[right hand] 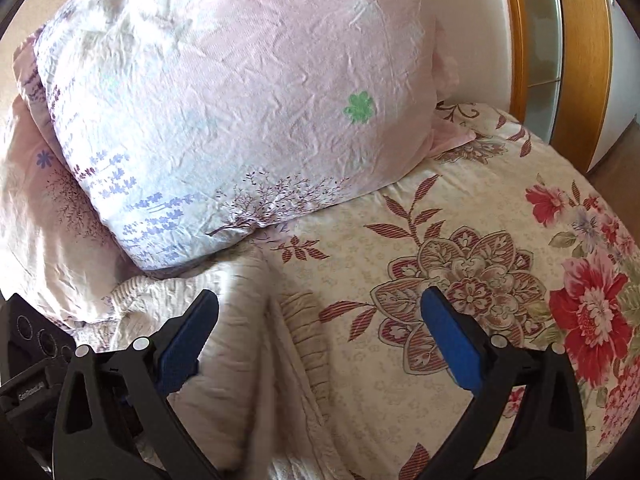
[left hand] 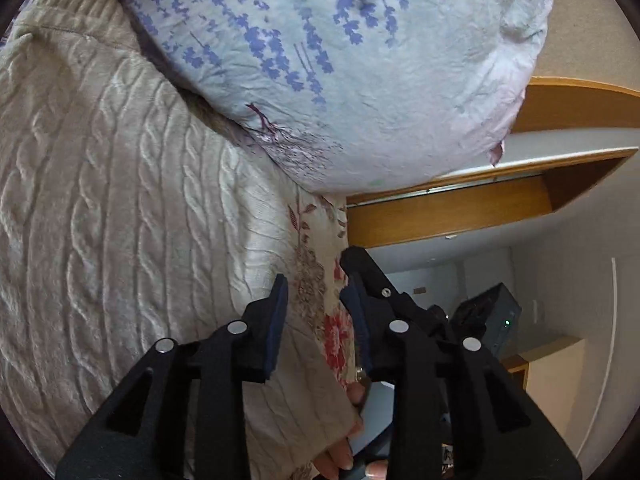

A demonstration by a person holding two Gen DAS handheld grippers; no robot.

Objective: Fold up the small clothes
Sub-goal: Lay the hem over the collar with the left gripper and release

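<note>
- cream cable-knit sweater (left hand: 120, 208) spread on a flowered bedspread (right hand: 460, 240), top edge tucked against a pale pillow (right hand: 240, 100) at the head of the bed.
- left gripper (left hand: 316, 320) low over the sweater's edge, jaws a modest gap apart, only bedspread and the sweater's border showing between the pads; nothing pinched.
- right gripper (right hand: 320, 340) above the sweater's ribbed hem (right hand: 308, 344), jaws wide apart and empty, pointing steeply down at the fabric.
- fingers of a hand (left hand: 344, 456) visible at the lower edge of the left view, beside the knit.
- likely soft, thick and floppy in handling: light enough to lift by one edge, but prone to sag, stretch and drag across the bedspread rather than slide flat.
- not slippery, not fragile; loose cable stitches could snag on a pad corner.
- best hold judged to be the firmer ribbed hem or a side seam, pinched through both layers, one gripper at each corner for an even fold.
</note>
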